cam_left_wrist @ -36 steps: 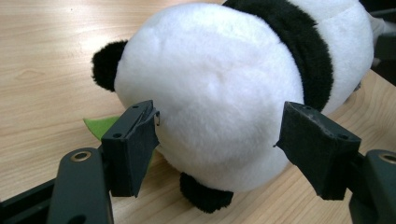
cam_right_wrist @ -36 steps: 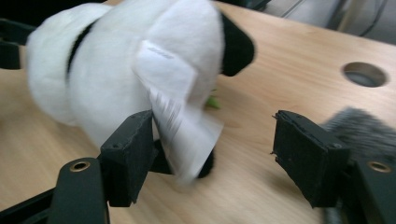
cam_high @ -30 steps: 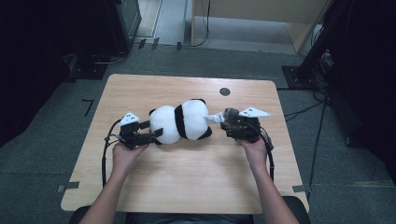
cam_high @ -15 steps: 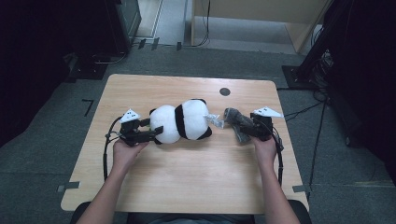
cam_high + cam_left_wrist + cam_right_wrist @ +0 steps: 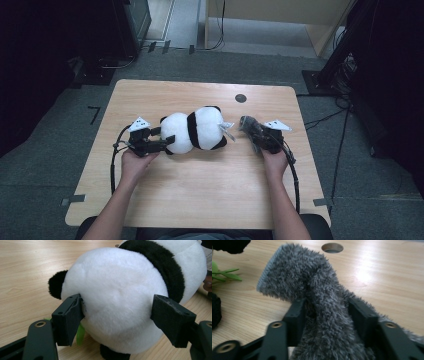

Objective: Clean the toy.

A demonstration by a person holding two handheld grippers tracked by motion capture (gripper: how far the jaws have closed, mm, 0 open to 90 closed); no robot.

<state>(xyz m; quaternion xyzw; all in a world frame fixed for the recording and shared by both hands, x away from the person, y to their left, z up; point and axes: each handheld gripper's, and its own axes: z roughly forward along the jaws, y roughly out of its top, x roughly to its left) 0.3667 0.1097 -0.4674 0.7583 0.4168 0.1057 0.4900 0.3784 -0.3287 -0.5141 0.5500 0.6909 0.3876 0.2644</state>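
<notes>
Plush panda: white-and-black pile, rounded, lying mid-table of pale woodgrain; white tag, unreadable. Left tongs clamp its head. Right tongs, just closing, pinch grey shaggy cloth.

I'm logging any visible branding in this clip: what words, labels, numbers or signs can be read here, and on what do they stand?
No text can be read in any view.
White tag on the plush panda: any print is too small and blurred to read.
Grey furry cloth and wooden table: no lettering seen.
</notes>
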